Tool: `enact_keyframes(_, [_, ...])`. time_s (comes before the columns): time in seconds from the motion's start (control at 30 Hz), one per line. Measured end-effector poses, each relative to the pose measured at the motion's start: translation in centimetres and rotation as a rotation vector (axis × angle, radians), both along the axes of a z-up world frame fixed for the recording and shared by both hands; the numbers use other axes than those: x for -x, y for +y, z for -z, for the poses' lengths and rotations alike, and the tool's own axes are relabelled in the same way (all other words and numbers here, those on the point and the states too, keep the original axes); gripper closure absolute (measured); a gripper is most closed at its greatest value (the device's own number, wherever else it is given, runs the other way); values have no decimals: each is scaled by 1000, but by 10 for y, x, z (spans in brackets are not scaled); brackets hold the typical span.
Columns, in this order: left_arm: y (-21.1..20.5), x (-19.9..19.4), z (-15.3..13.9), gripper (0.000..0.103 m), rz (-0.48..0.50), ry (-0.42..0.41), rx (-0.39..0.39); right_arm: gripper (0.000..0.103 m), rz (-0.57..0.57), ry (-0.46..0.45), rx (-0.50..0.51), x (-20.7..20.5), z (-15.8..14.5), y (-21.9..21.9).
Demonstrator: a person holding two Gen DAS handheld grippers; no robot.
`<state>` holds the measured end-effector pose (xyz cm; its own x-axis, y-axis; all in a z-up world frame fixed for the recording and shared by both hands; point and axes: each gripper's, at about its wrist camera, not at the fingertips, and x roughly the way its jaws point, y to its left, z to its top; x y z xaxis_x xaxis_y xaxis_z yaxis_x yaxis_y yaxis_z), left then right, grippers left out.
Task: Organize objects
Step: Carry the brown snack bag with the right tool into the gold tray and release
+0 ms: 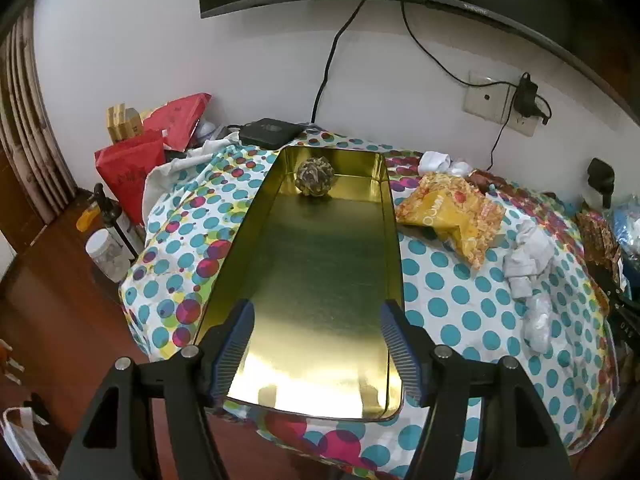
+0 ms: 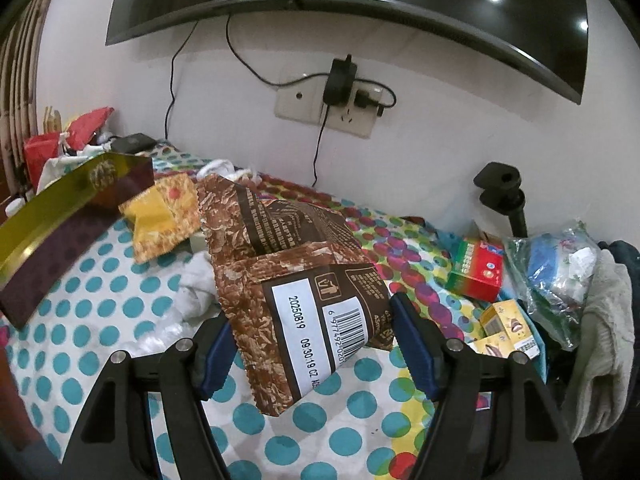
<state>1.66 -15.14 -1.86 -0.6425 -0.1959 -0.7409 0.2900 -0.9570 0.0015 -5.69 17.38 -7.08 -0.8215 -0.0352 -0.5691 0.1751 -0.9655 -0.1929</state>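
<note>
A: Where's the left tool (image 1: 316, 344)?

B: Spread wide over the near end of the gold tin (image 1: 320, 280), which sits on the dotted cloth (image 1: 452, 292) covering the table. It grips nothing. A round, papery ball (image 1: 315, 179) rests at the tin's far end.

A: And the right tool (image 2: 314, 354)?

B: Its fingers (image 2: 412, 344) sit either side of a brown snack bag (image 2: 288, 280) that stands up between them. I can't tell whether the pads press it or just flank it.

A: What crowds the space?

B: A yellow snack bag (image 2: 160, 216) lies just beyond the brown one, near the tin's right side. Crumpled white cloth (image 2: 196, 284) lies under and left of the brown bag. To the right sit a red-and-green box (image 2: 476, 270), small yellow boxes (image 2: 504, 326) and a clear plastic bag (image 2: 560, 272). Red bags (image 1: 132, 168) stand at the far left, and a cable (image 2: 320, 148) hangs from the wall socket (image 2: 304, 104) behind.
</note>
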Motion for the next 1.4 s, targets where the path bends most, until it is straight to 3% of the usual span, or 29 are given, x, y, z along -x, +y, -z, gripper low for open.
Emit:
enact_keyframes(0.3, [-19, -11, 0, 36, -34, 12, 1, 34, -81, 56, -32, -7, -34, -46])
enact_keyframes(0.63, [-63, -39, -13, 36, -110, 35, -27, 34, -340, 107, -58, 2, -62, -170])
enact_keyframes(0.97, [-121, -67, -10, 36, -246, 41, -77, 34, -498, 30, -157, 30, -38, -296])
enact_keyframes(1.4, [-146, -68, 3, 36, -263, 19, -98, 34, -435, 3, -285, 109, -8, -365])
